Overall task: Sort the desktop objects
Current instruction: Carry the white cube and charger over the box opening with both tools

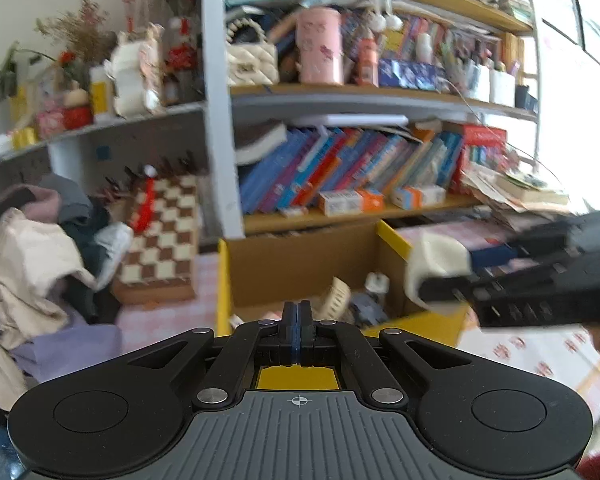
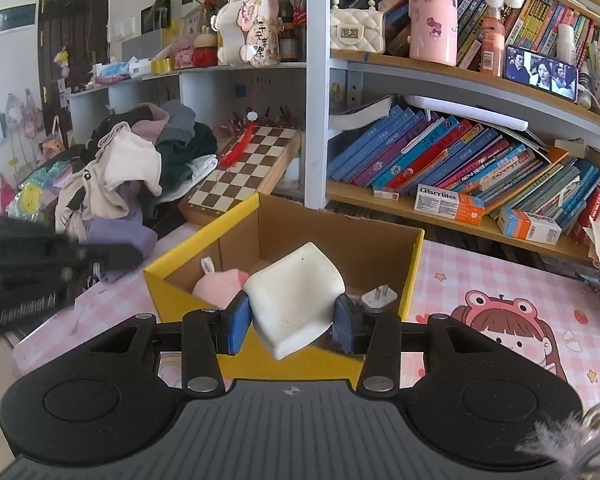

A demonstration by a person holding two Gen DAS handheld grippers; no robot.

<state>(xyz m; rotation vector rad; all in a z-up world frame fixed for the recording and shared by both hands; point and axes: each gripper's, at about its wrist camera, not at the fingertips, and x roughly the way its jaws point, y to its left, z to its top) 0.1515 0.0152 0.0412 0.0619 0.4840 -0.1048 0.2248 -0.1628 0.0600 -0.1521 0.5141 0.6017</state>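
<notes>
My right gripper is shut on a white, speckled square dish, held tilted just above the near wall of a yellow-rimmed cardboard box. Inside the box lie a pink plush toy and a white plug adapter. In the left wrist view my left gripper is shut with nothing between its fingers, hovering at the box's near left corner. The right gripper reaches in from the right there, with the white dish over the box. A woven basket-like piece and the plug adapter lie in the box.
A chessboard and a heap of clothes lie left of the box. Shelves of books stand behind it, with small cartons on the ledge. The pink checked mat with a cartoon print spreads to the right.
</notes>
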